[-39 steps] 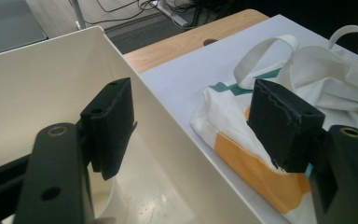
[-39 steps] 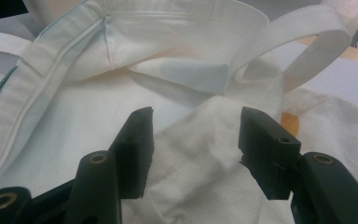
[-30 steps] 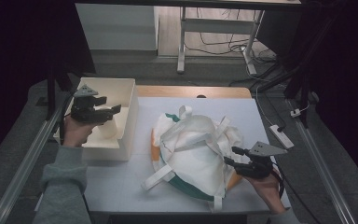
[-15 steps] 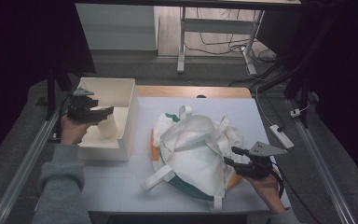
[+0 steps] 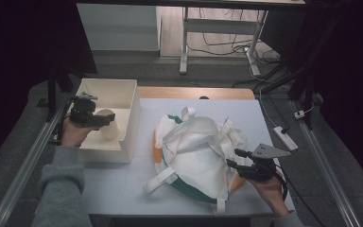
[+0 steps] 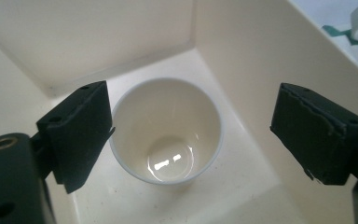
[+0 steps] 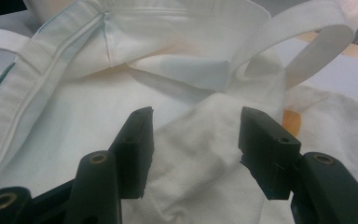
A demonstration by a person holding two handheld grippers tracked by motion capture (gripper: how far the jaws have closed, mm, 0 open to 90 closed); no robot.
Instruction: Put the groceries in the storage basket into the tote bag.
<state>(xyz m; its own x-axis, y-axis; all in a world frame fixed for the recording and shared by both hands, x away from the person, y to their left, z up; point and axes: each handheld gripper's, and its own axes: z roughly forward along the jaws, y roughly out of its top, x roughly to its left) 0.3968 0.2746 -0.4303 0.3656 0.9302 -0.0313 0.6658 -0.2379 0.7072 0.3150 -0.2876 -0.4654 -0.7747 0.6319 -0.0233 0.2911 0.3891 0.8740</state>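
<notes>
A white paper cup (image 6: 168,135) stands upright on the floor of a white box (image 6: 261,51). My left gripper (image 6: 193,121) hangs over it, open; its jaws have just been opening and stand on either side of the cup, the right one well clear. From above, the left gripper (image 5: 108,118) is over the cup (image 5: 108,131) in the box (image 5: 123,90). A white cloth bag (image 5: 198,151) with green and orange parts lies crumpled mid-table. My right gripper (image 5: 234,160) is at its right edge. Up close, the right gripper (image 7: 196,126) is shut on a raised fold of the bag (image 7: 196,154).
The white table top (image 5: 118,189) has free room in front of the box. A metal rail (image 5: 23,165) runs along the left side. A white power strip (image 5: 283,137) lies off the table's right edge. Bag straps (image 5: 160,177) trail toward the front.
My left hand has sunk toward the box with the cup. Its jaws have spread, and the cup now stands free between them. The right hand and the bag have not moved.
</notes>
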